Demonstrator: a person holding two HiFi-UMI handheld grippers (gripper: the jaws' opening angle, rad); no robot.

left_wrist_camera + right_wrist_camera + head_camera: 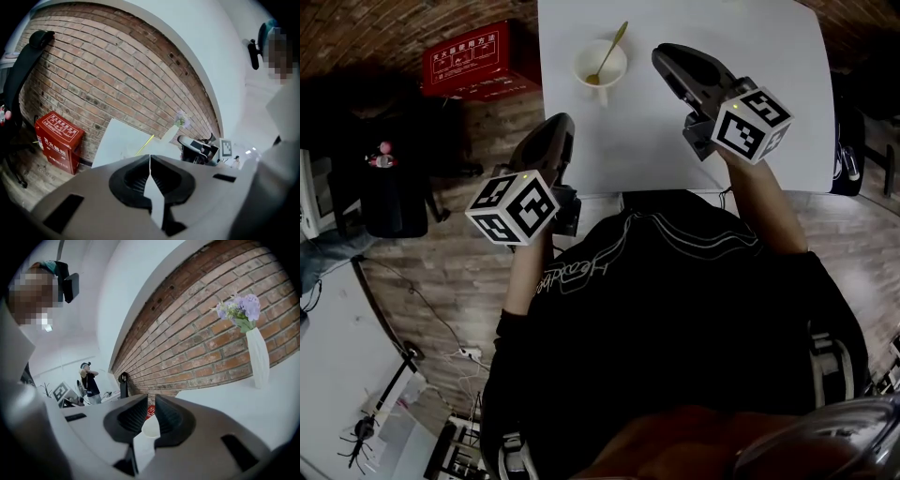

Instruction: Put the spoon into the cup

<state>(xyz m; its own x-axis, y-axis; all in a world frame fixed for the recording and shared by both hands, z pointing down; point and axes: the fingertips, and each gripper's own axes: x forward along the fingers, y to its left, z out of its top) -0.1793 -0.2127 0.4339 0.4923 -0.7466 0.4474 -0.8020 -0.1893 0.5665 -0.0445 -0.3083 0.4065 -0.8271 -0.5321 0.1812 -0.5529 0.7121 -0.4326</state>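
Observation:
On the white table, near its far left part, stands a white cup with a gold spoon leaning in it, handle up and to the right. My right gripper hovers just right of the cup, holding nothing, its jaws a narrow gap apart. In the right gripper view the gripper shows the cup through that gap. My left gripper hangs off the table's left edge, shut and empty. In the left gripper view the gripper points toward the spoon.
A red box sits on the wooden floor left of the table, against the brick wall. A white vase with purple flowers stands on the table by the wall. A dark chair is at the far left. Another person stands far off.

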